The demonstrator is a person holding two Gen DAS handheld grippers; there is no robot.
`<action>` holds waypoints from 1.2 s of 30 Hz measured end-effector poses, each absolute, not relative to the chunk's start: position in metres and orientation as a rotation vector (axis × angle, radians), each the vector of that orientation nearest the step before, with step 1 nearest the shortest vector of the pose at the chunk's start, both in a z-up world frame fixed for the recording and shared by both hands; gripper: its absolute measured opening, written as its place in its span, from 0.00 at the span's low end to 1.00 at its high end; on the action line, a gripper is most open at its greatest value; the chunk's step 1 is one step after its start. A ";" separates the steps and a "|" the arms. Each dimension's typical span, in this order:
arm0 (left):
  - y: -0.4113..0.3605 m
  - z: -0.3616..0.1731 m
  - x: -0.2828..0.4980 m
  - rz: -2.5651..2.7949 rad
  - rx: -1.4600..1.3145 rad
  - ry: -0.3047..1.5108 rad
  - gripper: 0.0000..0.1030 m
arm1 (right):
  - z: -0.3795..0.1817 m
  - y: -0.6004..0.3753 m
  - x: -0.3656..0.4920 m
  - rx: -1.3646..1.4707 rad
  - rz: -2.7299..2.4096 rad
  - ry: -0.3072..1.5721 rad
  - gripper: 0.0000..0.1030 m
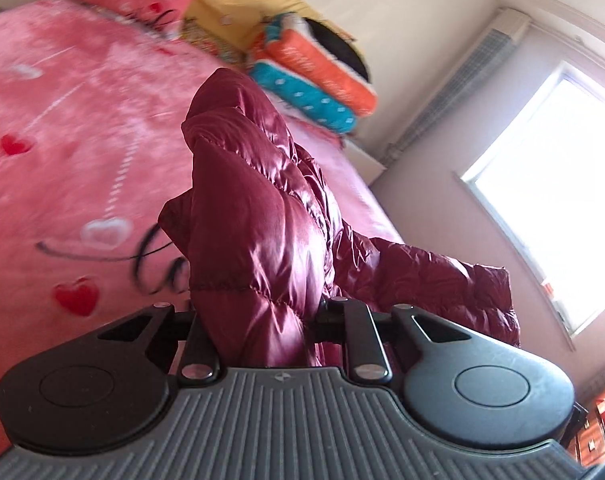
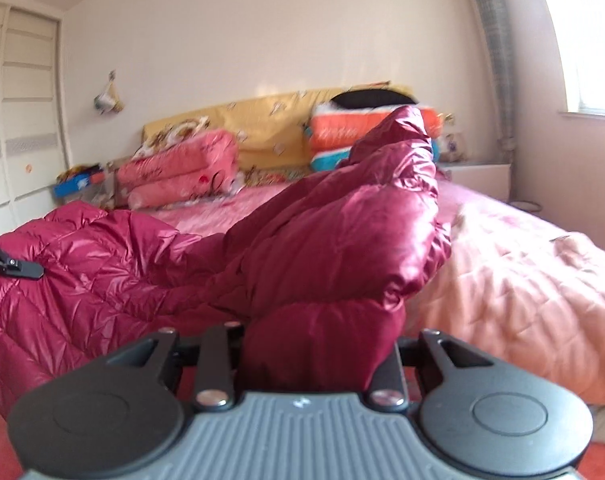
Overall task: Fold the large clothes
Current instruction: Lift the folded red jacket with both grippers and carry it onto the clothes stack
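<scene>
left gripper (image 1: 258,320): clamped on a bunched fold of the maroon down jacket (image 1: 258,208), held up over the pink bedspread (image 1: 70,112). right gripper (image 2: 318,344): also clamped on jacket fabric; rest of jacket draped across bed w/ a sleeve trailing near the edge. risks, as judged: slick shell + puffy fill may slip from the pads if pulled apart too hard; uneven lift btwn hands may twist the fold; loose sleeve may snag or drag.
</scene>
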State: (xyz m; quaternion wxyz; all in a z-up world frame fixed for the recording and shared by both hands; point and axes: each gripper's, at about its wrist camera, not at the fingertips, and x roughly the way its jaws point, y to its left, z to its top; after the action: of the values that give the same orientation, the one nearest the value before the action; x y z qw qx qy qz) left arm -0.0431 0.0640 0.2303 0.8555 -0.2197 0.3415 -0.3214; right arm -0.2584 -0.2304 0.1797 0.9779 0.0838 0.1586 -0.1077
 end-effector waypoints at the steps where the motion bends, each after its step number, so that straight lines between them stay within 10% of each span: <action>1: 0.053 0.239 -0.044 -0.698 -0.456 0.703 0.21 | 0.186 -0.242 -0.266 0.189 -0.237 0.298 0.27; 13: -0.167 0.317 -0.036 -1.026 -0.405 0.618 0.22 | 0.256 -0.430 -0.352 0.378 -0.504 0.086 0.27; 26: -0.386 0.235 0.001 -1.082 -0.329 0.830 0.24 | 0.207 -0.584 -0.360 0.480 -0.781 0.235 0.30; 36: -0.399 0.187 0.036 -0.976 -0.298 0.882 0.59 | 0.177 -0.585 -0.365 0.500 -0.853 0.321 0.64</action>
State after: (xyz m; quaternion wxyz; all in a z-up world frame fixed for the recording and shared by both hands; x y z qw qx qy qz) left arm 0.0356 -0.3986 0.1872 0.7809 -0.1381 0.4084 -0.4520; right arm -0.3649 -0.5848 0.1767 0.8679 0.2389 0.1535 -0.4075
